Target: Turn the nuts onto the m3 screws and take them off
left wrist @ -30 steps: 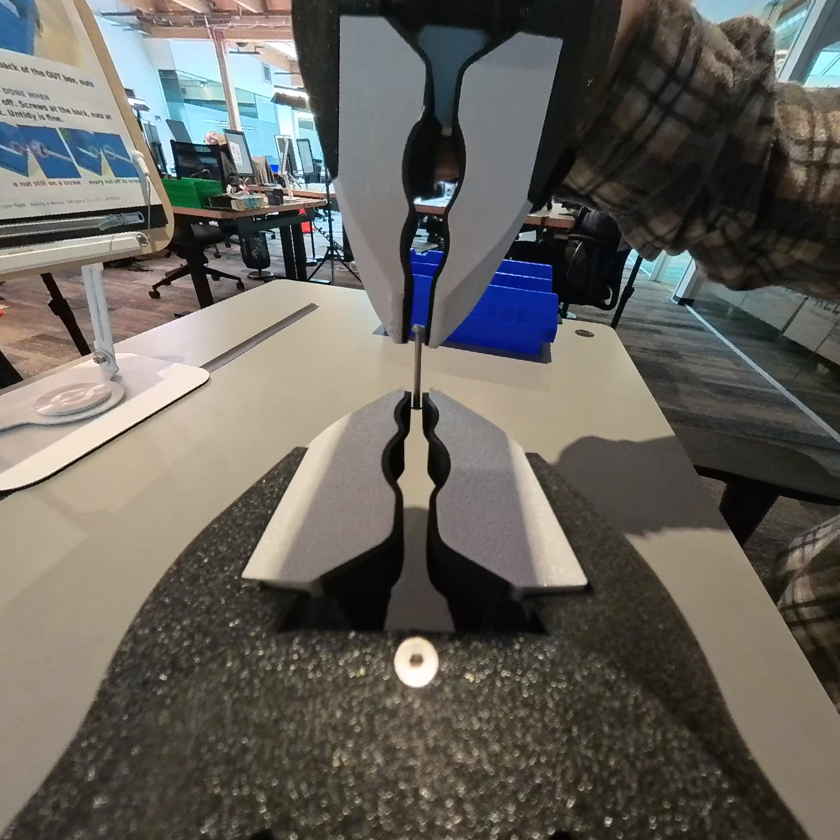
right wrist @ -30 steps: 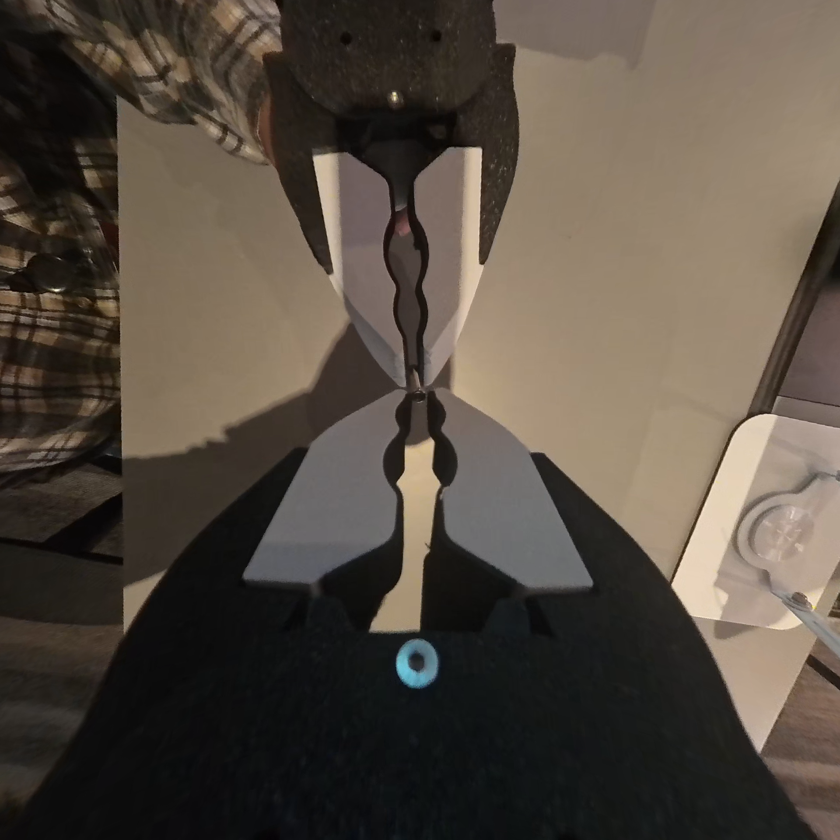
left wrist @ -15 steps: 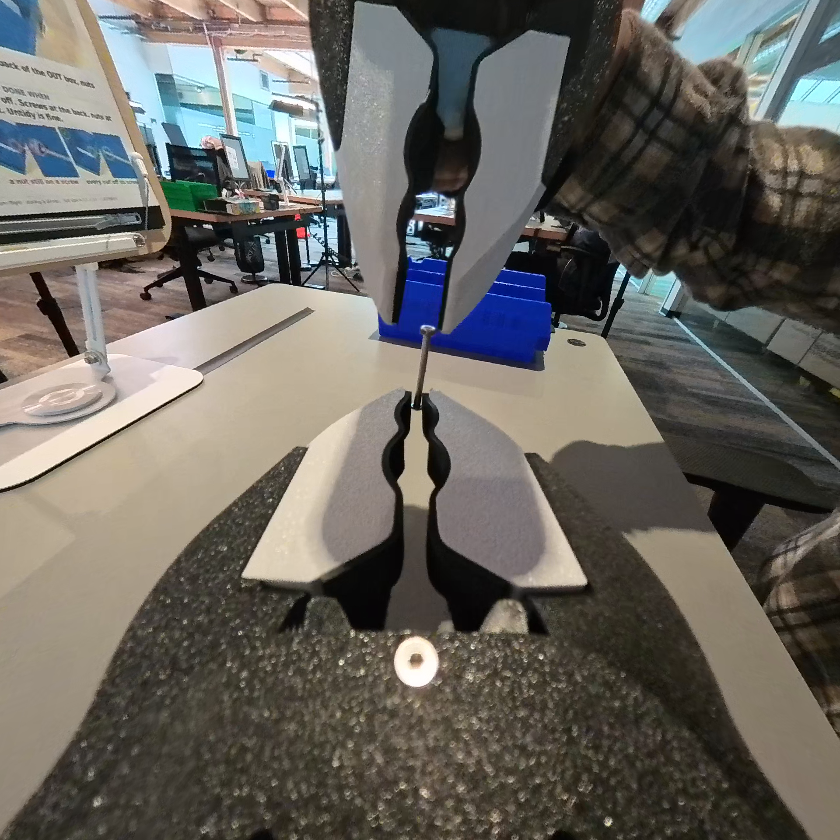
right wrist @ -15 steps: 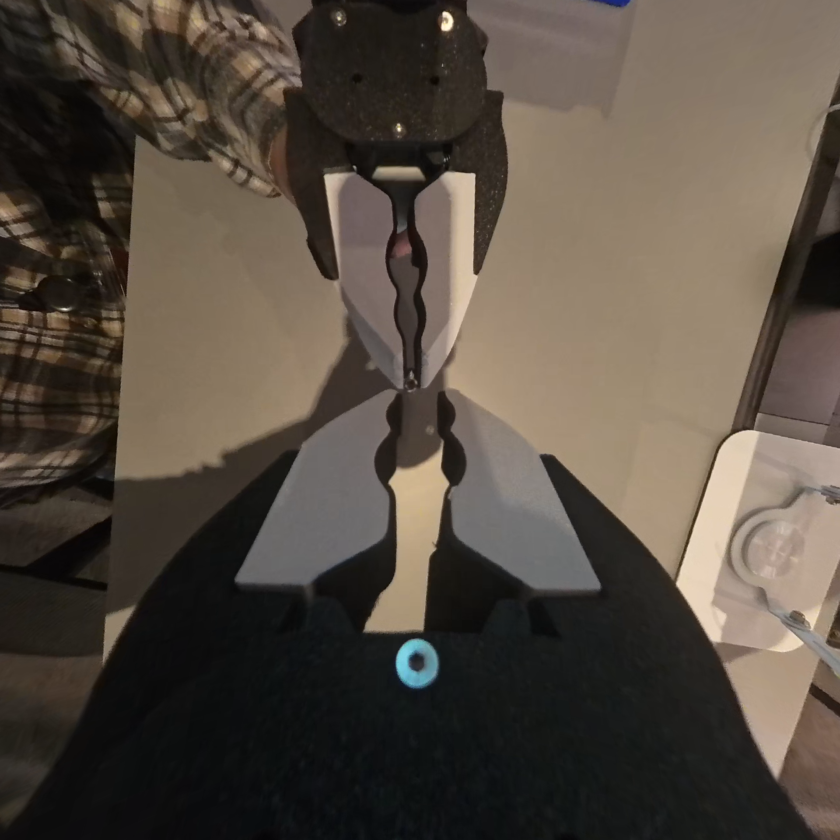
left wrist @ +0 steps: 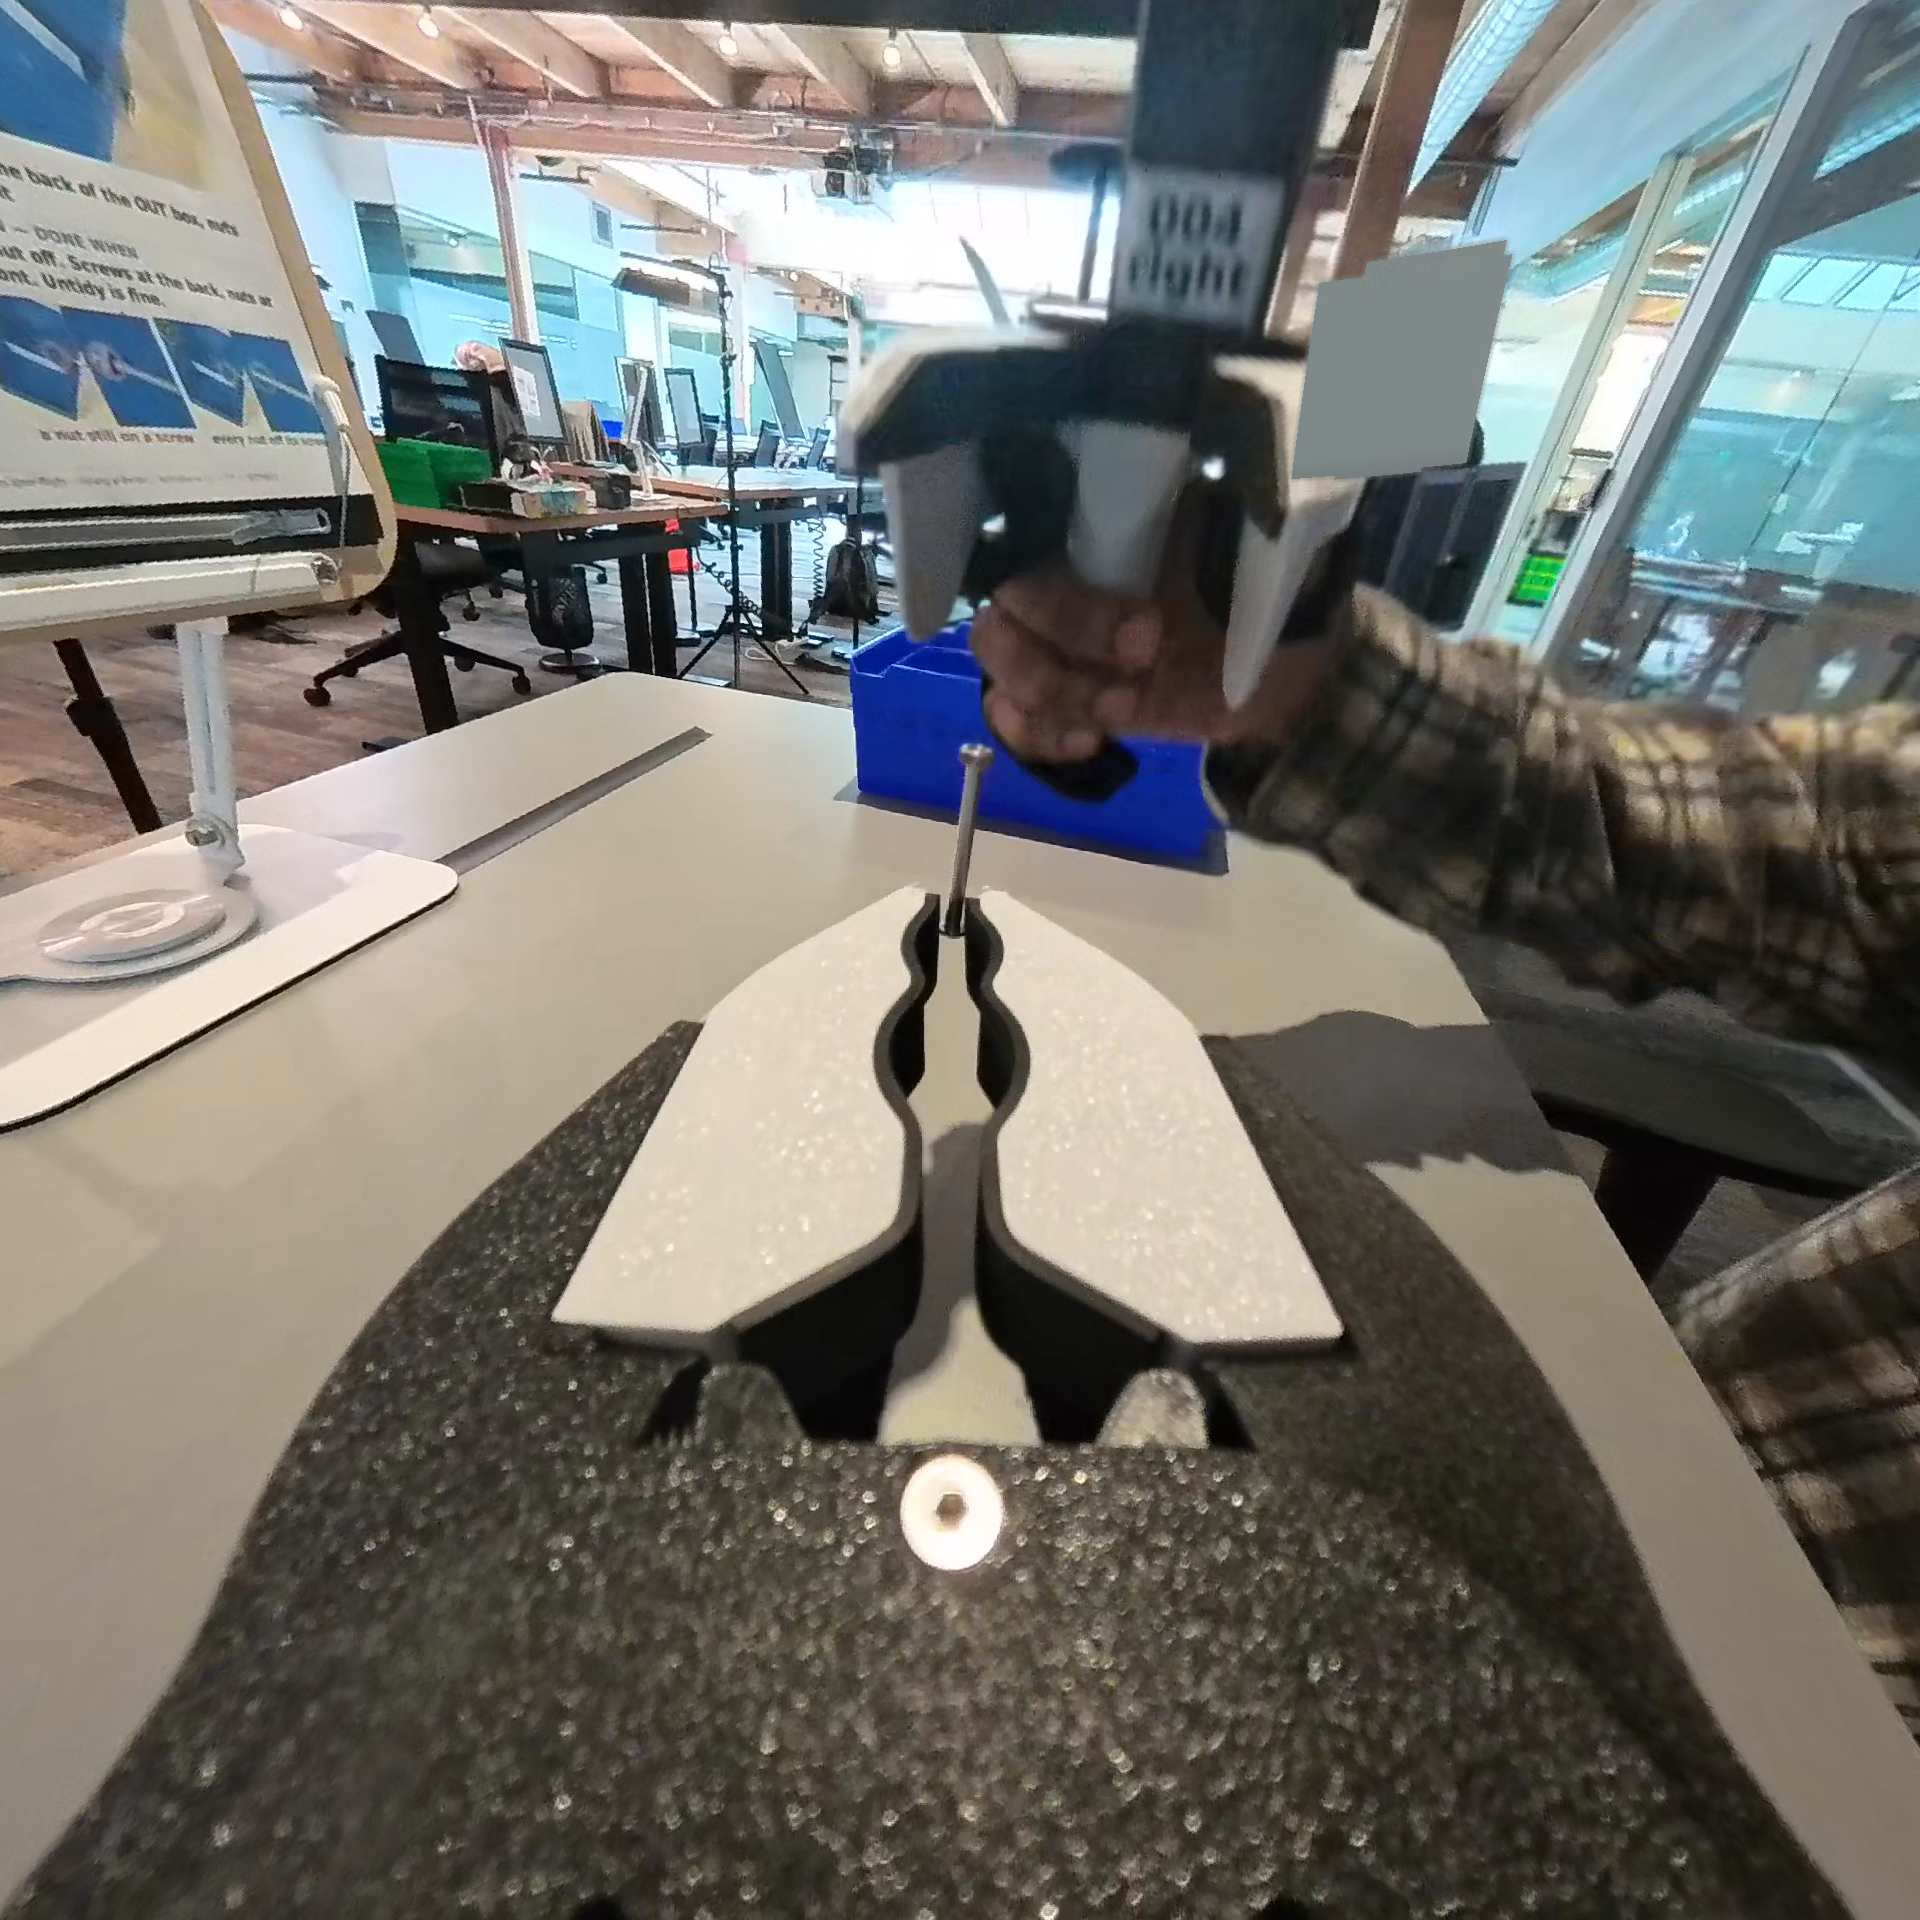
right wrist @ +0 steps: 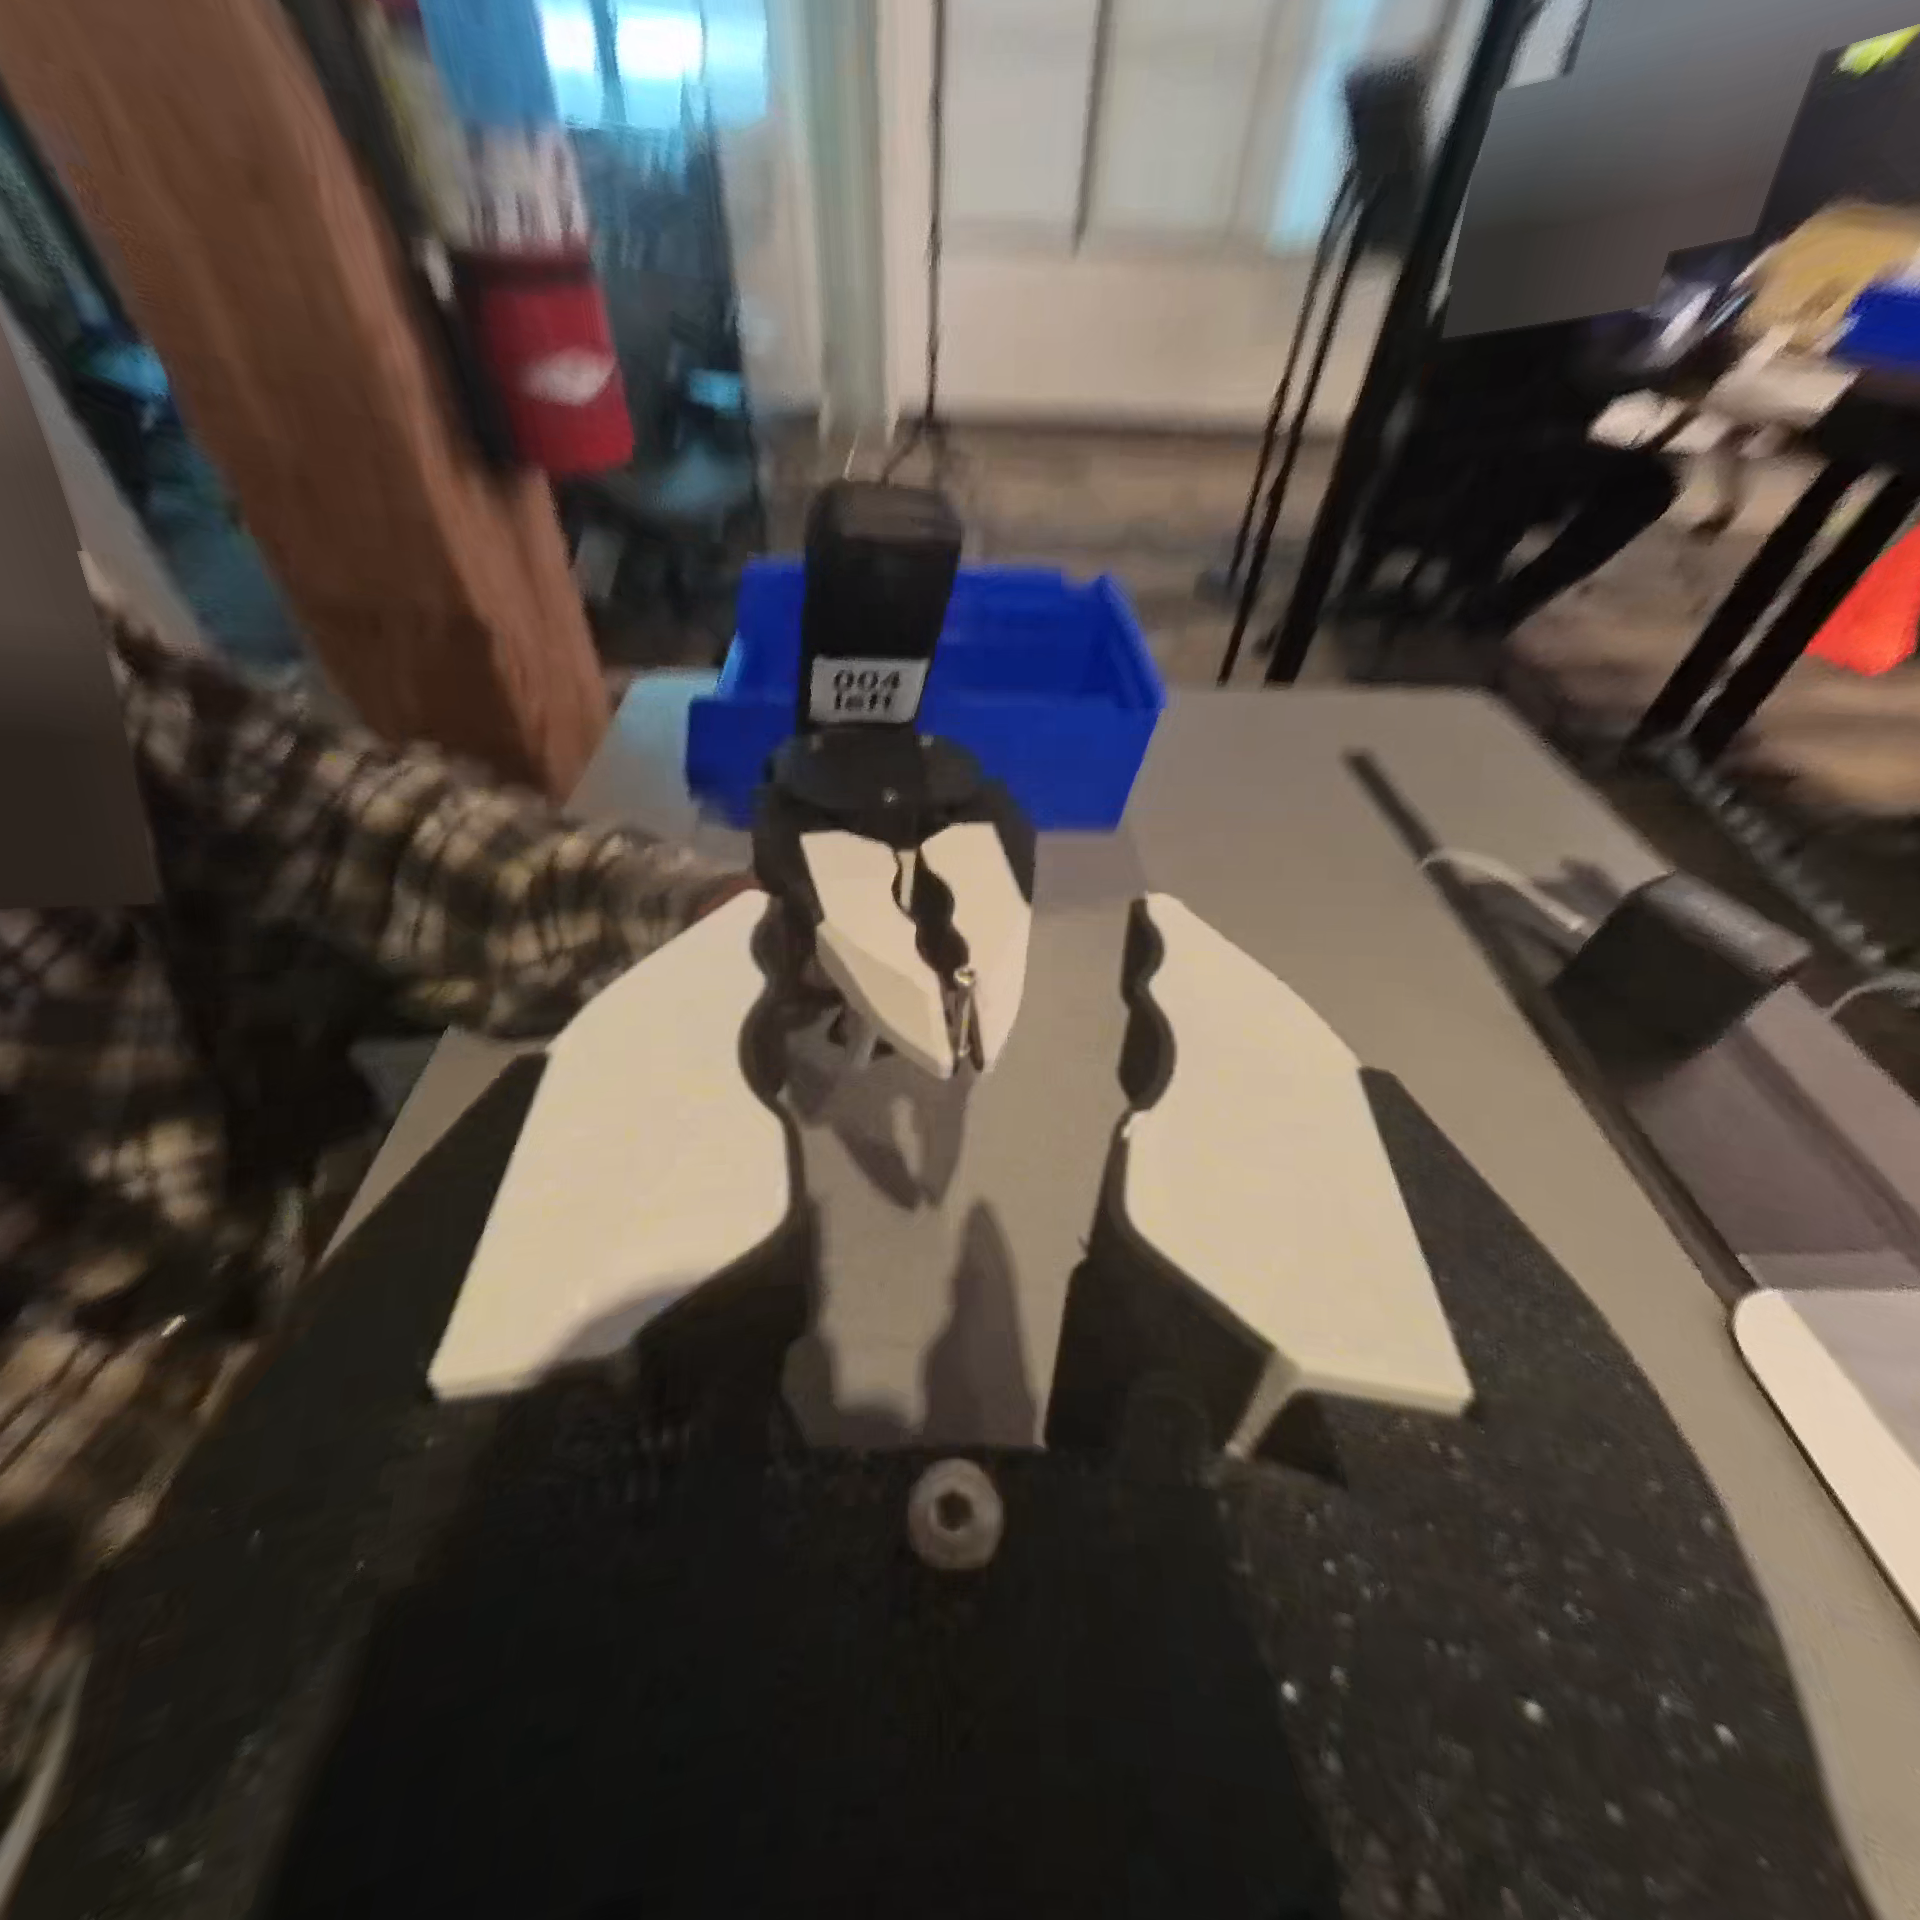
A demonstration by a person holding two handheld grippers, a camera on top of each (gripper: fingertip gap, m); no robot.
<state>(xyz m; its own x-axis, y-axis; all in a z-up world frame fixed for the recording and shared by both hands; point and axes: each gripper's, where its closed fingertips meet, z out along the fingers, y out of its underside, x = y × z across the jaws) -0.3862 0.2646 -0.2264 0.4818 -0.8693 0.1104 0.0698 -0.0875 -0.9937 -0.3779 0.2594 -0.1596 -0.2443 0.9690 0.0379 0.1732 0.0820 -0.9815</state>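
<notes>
My left gripper (left wrist: pixel 951 916) is shut on the lower end of a thin metal screw (left wrist: pixel 964 842), which stands upright out of the fingertips with its head on top. I see no nut on the bare shaft. The right gripper (left wrist: pixel 1086 655) is blurred, open and empty, held in a hand above and behind the screw, apart from it. In the right wrist view, my right gripper (right wrist: pixel 953 906) has its fingers (right wrist: pixel 644 1143) spread wide. The left gripper (right wrist: pixel 961 1055) shows between them, farther off, with the screw (right wrist: pixel 968 1013) at its tip.
A blue bin (left wrist: pixel 1049 779) stands at the table's (left wrist: pixel 520 1018) far edge behind the screw; it also shows in the right wrist view (right wrist: pixel 1039 717). A white stand base (left wrist: pixel 208 935) with a sign board sits at the left. A plaid sleeve (left wrist: pixel 1621 810) reaches in from the right. The tips of one gripper are about 7 centimetres away from the tips of the other.
The right gripper was shut at the top of the screw, then opened, let go and pulled up and back. It now stands wide open. The left gripper still holds the screw.
</notes>
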